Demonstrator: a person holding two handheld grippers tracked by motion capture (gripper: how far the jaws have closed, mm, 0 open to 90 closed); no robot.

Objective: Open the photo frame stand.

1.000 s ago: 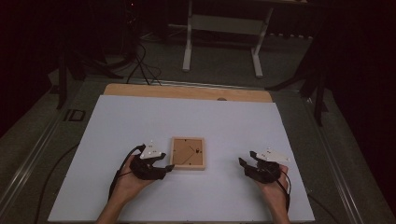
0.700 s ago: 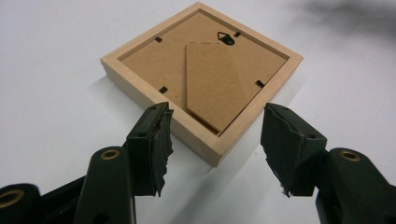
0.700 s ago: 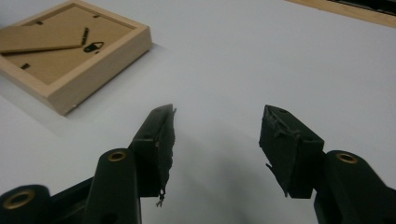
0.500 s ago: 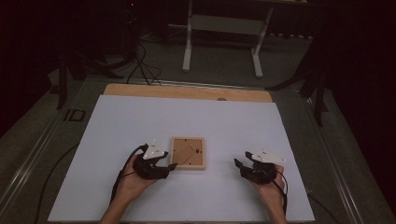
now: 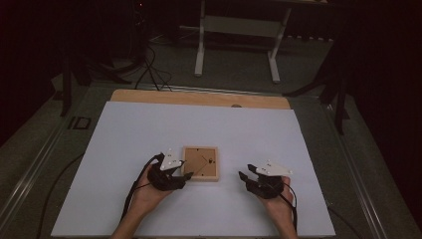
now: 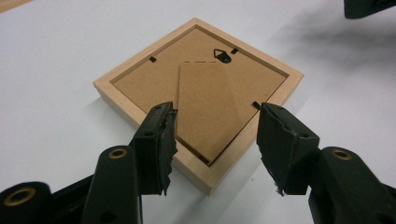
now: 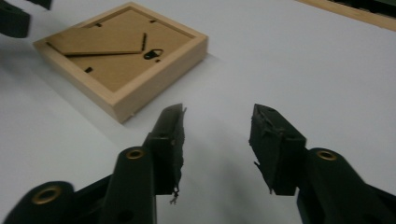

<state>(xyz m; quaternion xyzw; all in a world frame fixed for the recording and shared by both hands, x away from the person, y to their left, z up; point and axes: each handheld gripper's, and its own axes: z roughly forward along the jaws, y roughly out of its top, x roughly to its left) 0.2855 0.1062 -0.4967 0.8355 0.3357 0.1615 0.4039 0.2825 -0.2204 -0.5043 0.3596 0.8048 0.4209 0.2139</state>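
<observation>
Your left gripper (image 6: 215,135) has just been closing but its jaws are spread, straddling the near corner of the wooden picture frame (image 6: 198,88) without pressing it. Your right gripper (image 7: 217,140), jaws also just narrowed and apart with nothing between them, sits well clear to the frame's right. The frame lies face down toward the near edge of the white table (image 5: 124,129), about midway across. It looks light and stiff; any glass underneath is fragile. Grip the wooden rim, not the thin fibreboard stand (image 6: 210,107).
</observation>
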